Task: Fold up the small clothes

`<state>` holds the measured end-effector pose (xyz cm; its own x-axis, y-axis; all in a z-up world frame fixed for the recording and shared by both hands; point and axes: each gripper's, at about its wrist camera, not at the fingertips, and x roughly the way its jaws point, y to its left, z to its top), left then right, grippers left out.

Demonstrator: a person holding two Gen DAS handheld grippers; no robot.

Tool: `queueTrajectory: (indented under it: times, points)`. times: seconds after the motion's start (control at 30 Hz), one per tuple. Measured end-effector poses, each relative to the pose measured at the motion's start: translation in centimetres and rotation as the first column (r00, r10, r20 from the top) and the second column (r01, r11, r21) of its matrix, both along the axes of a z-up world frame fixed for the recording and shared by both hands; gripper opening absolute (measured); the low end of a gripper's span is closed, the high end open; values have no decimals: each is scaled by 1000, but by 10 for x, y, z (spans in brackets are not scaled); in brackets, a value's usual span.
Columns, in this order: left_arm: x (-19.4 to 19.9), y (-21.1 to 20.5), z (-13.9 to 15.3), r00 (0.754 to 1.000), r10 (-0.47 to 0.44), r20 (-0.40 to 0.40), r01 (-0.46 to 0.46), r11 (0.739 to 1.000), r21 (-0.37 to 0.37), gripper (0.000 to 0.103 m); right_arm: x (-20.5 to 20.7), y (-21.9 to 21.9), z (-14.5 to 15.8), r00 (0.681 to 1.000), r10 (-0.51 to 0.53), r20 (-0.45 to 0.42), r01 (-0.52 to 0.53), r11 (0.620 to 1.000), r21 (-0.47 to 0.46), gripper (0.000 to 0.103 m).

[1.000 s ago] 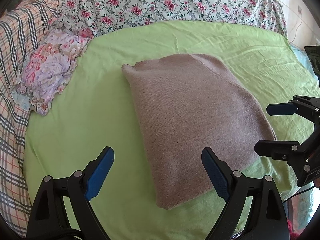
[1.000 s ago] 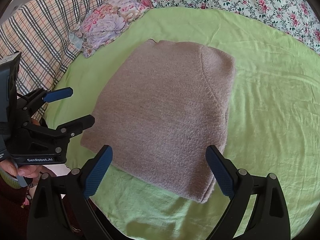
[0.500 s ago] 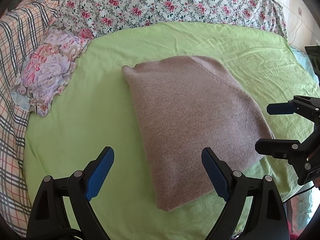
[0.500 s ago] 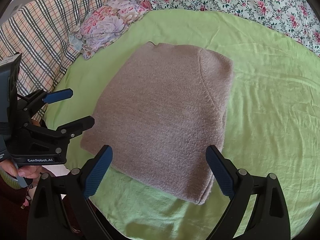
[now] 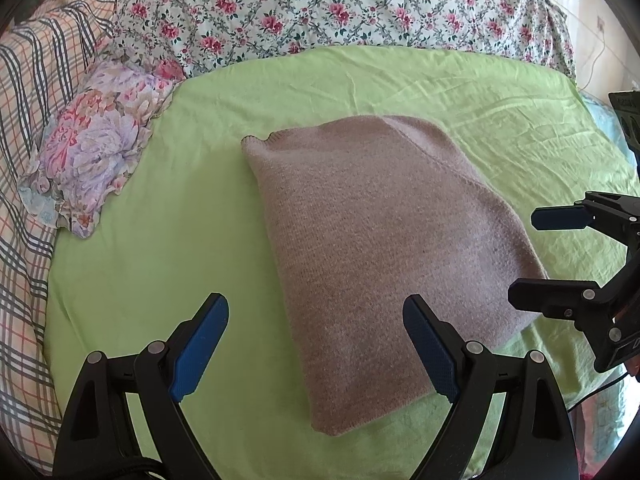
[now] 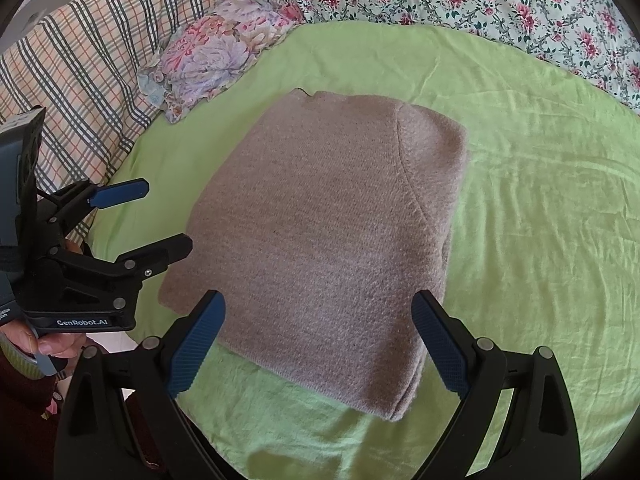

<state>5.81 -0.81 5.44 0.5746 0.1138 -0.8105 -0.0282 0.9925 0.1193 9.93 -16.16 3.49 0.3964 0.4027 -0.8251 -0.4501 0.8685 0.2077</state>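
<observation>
A folded brown-pink knit sweater point(image 5: 380, 240) point(image 6: 328, 232) lies flat on the light green sheet point(image 5: 160, 240) point(image 6: 540, 200). My left gripper point(image 5: 316, 336) hovers open over the sweater's near left edge, with nothing between its blue pads. In the right wrist view the same left gripper point(image 6: 160, 216) shows at the left, held by a hand. My right gripper point(image 6: 318, 332) hangs open above the sweater's near edge, empty; it also appears at the right in the left wrist view, right gripper point(image 5: 528, 256).
A small floral pillow point(image 5: 92, 152) point(image 6: 216, 48) lies at the far left on the sheet. A flowered quilt point(image 5: 320, 4) bunches along the back and a plaid blanket point(image 5: 24, 120) point(image 6: 80, 60) runs along the left side.
Both views have pulled slightly back and up from the sweater; it sits a little lower in frame and further off. Both grippers stay open and the sweater has not moved.
</observation>
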Motion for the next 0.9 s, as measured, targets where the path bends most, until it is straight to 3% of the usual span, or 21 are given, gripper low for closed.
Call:
queueTrajectory:
  times: [0.9]
  points:
    - [10,5,-2,1000,27,-4,-27,999,39,90,16,-3,-9,999,-40,-32,41,999,31,94]
